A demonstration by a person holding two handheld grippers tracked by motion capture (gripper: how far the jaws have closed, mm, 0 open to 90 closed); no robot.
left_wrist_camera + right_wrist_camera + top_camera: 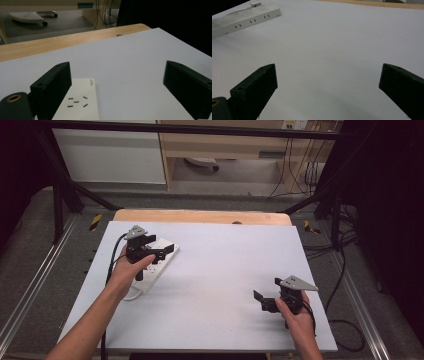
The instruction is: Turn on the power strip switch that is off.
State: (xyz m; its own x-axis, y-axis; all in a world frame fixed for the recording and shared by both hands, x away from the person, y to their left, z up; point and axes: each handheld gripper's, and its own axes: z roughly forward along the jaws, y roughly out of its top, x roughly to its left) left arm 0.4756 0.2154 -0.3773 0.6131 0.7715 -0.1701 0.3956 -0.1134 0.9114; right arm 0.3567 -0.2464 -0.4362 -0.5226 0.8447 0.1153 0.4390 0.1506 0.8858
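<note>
1 white worktop [215,285] carries a white power strip [155,262] at 10 o'clock. Left tool [167,251] hovers over the strip's far end, jaws spread wide, gripping nothing. Right tool [260,299] at 4 o'clock, well apart from the strip, jaws wide, nothing between.

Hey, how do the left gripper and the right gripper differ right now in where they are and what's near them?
The left gripper sits at the far left of the white table, over the white power strip; the right gripper sits near the front right, over bare table. In the left gripper view the power strip lies just under one jaw; in the right gripper view it lies far off. Both stand with jaws wide open, holding nothing.
</note>
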